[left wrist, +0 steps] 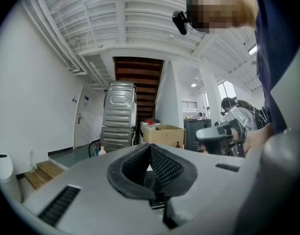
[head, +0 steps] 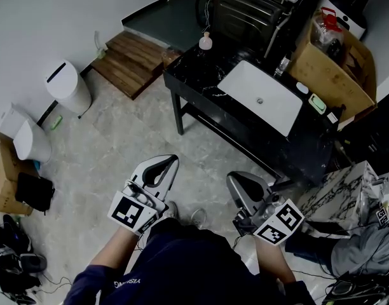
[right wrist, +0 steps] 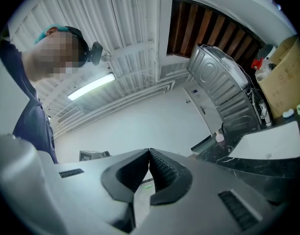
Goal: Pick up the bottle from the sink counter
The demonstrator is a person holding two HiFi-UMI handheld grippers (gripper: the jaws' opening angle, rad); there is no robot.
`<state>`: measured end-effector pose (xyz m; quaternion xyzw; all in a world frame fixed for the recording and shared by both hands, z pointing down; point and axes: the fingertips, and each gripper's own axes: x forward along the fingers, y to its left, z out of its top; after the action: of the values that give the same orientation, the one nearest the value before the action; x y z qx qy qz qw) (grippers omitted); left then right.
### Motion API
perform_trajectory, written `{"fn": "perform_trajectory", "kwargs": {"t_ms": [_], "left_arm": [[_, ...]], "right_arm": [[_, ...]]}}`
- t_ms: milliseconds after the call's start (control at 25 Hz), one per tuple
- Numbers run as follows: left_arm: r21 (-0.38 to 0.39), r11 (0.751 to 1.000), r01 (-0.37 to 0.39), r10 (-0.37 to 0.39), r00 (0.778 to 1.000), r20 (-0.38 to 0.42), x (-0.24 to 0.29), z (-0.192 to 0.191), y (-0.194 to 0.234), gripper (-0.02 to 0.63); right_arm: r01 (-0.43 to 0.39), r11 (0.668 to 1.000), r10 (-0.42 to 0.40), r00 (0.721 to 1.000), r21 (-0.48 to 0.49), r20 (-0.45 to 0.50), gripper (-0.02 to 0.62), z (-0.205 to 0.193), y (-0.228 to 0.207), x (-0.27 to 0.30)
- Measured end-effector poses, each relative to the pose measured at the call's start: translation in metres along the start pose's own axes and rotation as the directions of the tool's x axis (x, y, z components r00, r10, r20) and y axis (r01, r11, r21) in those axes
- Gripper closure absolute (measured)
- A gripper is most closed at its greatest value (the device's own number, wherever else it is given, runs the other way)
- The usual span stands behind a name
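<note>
A small pink bottle stands on the far left corner of the black marble sink counter, left of the white basin. Both grippers are held low, well short of the counter, over the floor. My left gripper has its jaws closed together with nothing between them. My right gripper is likewise shut and empty. In the left gripper view the bottle is tiny and far off. In the right gripper view the bottle stands beyond the counter's edge.
A cardboard box sits at the counter's right end, with a faucet and a green soap beside the basin. A white bin and wooden steps are at the left. A ridged metal appliance stands behind the counter.
</note>
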<state>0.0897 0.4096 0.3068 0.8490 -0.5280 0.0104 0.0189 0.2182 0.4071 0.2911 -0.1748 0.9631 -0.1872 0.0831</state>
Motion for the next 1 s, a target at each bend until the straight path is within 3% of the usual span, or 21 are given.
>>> {"fn": "perform_trajectory", "kwargs": {"t_ms": [200, 760, 1000], "left_arm": [[0.012, 1.0, 0.007, -0.007, 1.0, -0.027, 0.01, -0.004, -0.004, 0.598], [0.047, 0.999, 0.027, -0.029, 0.998, 0.054, 0.039, 0.011, -0.004, 0.598], [0.051, 0.998, 0.03, -0.031, 0.999, 0.012, 0.049, 0.001, 0.01, 0.598]], "right_arm": [[0.008, 1.0, -0.008, 1.0, 0.004, 0.008, 0.571, 0.003, -0.011, -0.004], [0.008, 1.0, -0.008, 1.0, 0.003, 0.022, 0.571, 0.014, -0.035, -0.001], [0.015, 1.0, -0.015, 1.0, 0.004, 0.014, 0.571, 0.013, -0.05, 0.01]]}}
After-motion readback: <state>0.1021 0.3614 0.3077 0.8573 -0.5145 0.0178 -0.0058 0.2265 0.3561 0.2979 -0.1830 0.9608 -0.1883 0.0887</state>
